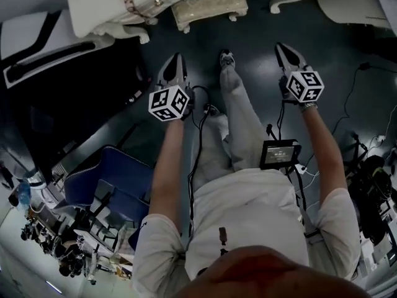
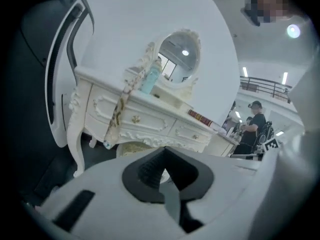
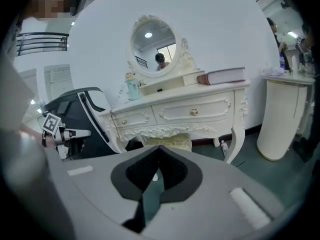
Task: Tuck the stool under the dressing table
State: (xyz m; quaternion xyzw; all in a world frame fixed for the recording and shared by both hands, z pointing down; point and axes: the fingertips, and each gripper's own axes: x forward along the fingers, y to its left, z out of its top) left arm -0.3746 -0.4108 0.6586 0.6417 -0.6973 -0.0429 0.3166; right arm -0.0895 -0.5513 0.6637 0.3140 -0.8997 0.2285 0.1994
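R gripper (image 3: 159, 154) jaws together, nothing betw them. Ahead: white dressing table (image 3: 190, 111) w/ oval mirror (image 3: 152, 45). Book (image 3: 222, 76) on top at right, bottle (image 3: 132, 89) at left. Padded stool (image 3: 172, 142) under table's centre.

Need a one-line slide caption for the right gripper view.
Right gripper, jaws shut and empty, faces the white dressing table with the stool tucked beneath it.

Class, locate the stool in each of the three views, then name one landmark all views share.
Head view: stool at top centre.
Left gripper view: stool left of centre, below the drawers.
Right gripper view: stool at centre, below the drawers.
Shared landmark: the white dressing table above it.
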